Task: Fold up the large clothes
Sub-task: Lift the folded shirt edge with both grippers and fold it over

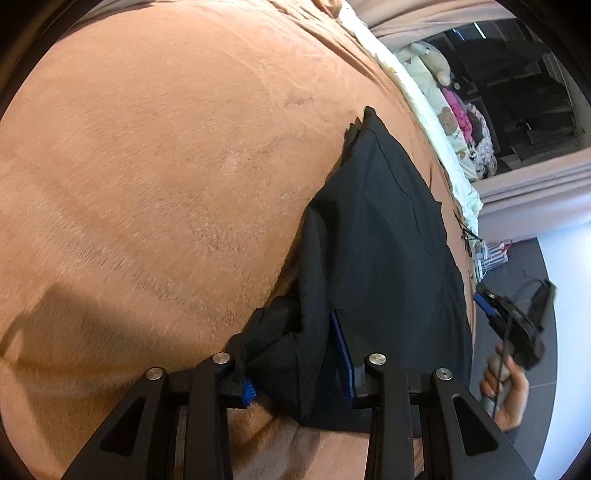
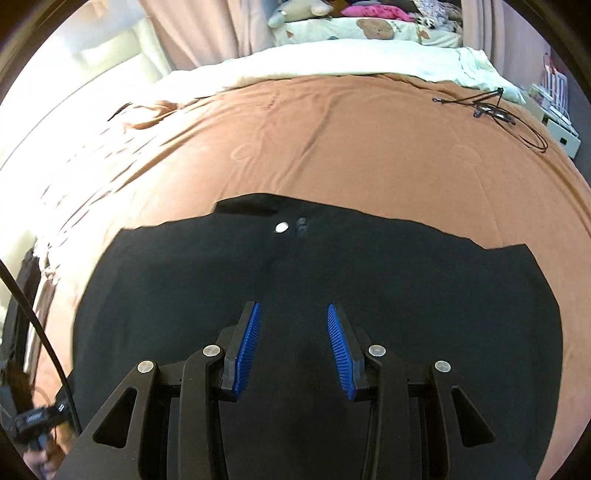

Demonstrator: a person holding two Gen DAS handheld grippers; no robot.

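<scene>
Black trousers [image 2: 369,280] lie spread flat on the brown bedspread [image 2: 332,147], waistband away from me, with a silver button [image 2: 281,227] at its middle. My right gripper [image 2: 293,305] hovers just above the cloth, open, with nothing between its blue pads [image 2: 247,343]. In the left wrist view the trousers [image 1: 388,221] run along the bed's right side. My left gripper [image 1: 295,321] is shut on a bunched edge of them; cloth hides its left pad almost wholly. The right gripper [image 1: 517,325] shows there too, off the bed's edge, held by a hand [image 1: 506,391].
A cream quilt [image 2: 351,59] lies across the far side of the bed, with plush toys [image 2: 299,9] and patterned pillows behind it. Glasses with a black cord [image 2: 491,109] rest on the bedspread at far right. Pink curtains [image 2: 207,33] hang behind; dark floor [image 1: 524,266] lies beside the bed.
</scene>
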